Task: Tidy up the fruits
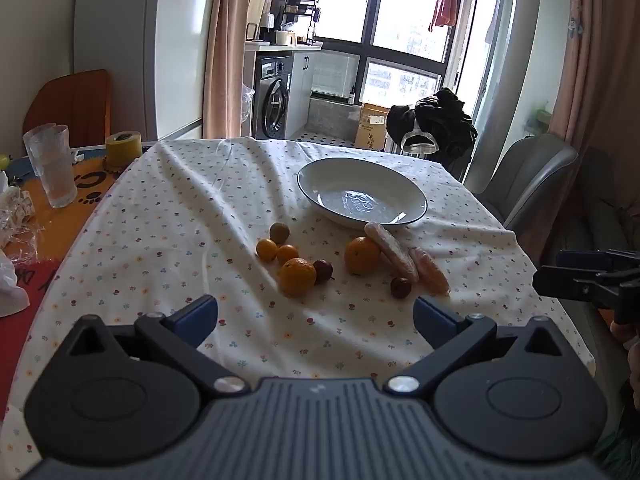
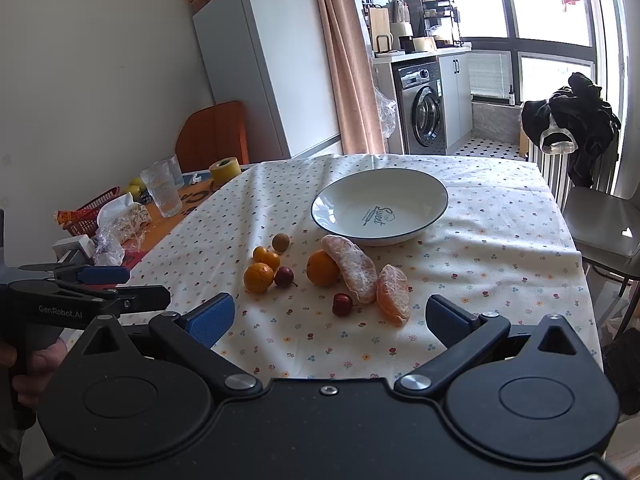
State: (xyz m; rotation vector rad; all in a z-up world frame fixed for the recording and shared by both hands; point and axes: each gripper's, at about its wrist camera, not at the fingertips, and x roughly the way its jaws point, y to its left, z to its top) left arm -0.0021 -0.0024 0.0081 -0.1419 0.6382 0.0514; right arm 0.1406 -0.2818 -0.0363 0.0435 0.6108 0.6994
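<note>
Left wrist view: your left gripper (image 1: pixel 316 316) has its blue-padded jaws spread wide, holding nothing, above the flowered white tablecloth (image 1: pixel 180 208); the orange fruits (image 1: pixel 297 276) lie just ahead
Right wrist view: your right gripper (image 2: pixel 330 316) is equally wide apart, empty; peeled citrus segments (image 2: pixel 352 268) lie beside the white dark-rimmed bowl (image 2: pixel 344 200)

Fruits (image 2: pixel 320 276) loose on cloth nr empty bowl (image 2: pixel 434 210).
</note>
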